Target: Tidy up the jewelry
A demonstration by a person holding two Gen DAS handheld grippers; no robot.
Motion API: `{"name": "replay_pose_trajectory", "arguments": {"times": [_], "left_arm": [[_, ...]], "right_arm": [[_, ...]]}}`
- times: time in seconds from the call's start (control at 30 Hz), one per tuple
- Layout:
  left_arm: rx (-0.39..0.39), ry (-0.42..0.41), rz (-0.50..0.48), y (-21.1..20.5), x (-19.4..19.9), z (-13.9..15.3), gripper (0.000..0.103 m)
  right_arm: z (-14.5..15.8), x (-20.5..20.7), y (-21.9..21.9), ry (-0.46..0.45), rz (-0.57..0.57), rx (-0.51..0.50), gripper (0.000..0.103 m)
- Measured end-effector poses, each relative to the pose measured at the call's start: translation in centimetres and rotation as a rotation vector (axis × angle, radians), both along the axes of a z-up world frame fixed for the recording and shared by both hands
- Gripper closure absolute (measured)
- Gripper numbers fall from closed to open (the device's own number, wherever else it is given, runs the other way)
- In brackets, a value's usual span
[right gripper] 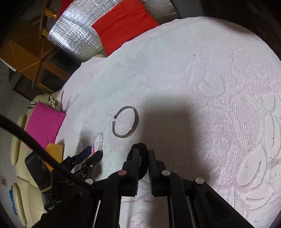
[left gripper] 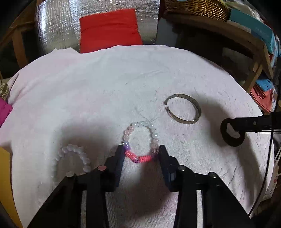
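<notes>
A beaded bracelet point(left gripper: 140, 140) of white, pink, purple and coral beads lies on the white towel point(left gripper: 105, 87). My left gripper point(left gripper: 141, 151) is open, one finger on each side of its coral end; it also shows in the right wrist view point(right gripper: 94, 153). A white bead bracelet point(left gripper: 77, 154) lies left of it. A metal cuff bangle point(left gripper: 183, 108) lies farther right, also in the right wrist view point(right gripper: 126, 121). My right gripper point(right gripper: 144, 152) is shut on a dark ring bracelet point(left gripper: 231, 131), held above the towel.
A red cushion point(left gripper: 109, 29) and silver foil mat point(left gripper: 54, 26) lie beyond the towel. A wicker basket point(left gripper: 196, 8) and shelves stand at the back right. A magenta cushion point(right gripper: 43, 122) and an orange box point(right gripper: 54, 150) sit at the towel's left edge.
</notes>
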State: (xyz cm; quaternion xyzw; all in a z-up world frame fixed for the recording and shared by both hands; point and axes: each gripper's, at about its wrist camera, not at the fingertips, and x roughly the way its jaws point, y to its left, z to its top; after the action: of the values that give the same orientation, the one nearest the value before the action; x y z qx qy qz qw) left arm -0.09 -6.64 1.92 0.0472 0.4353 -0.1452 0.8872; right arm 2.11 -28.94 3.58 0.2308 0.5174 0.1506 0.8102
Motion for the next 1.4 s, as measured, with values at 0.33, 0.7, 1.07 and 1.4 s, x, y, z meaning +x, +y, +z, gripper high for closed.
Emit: {"name": "replay_pose_trajectory", "arguments": {"times": [0.33, 0.7, 1.07, 1.4], "left_arm": [[-0.037, -0.009, -0.028, 0.1, -0.8, 1.2, 0.088], [-0.079, -0.116, 0.04, 4.2, -3.4, 6.1, 0.088], [-0.087, -0.217, 0.196, 9.4, -6.3, 9.3, 0.088], [0.017, -0.218, 0.196, 9.3, -7.7, 8.5, 0.088]], "right_arm": [[-0.8, 0.2, 0.1, 0.029, -0.003, 0.0, 0.093], [1.4, -0.4, 2.5, -0.048, 0.021, 0.068, 0.093], [3.4, -2.2, 8.3, -0.128, 0.104, 0.1, 0.093], [3.3, -3.6, 13.3, -0.147, 0.19, 0.045, 0.093]]}}
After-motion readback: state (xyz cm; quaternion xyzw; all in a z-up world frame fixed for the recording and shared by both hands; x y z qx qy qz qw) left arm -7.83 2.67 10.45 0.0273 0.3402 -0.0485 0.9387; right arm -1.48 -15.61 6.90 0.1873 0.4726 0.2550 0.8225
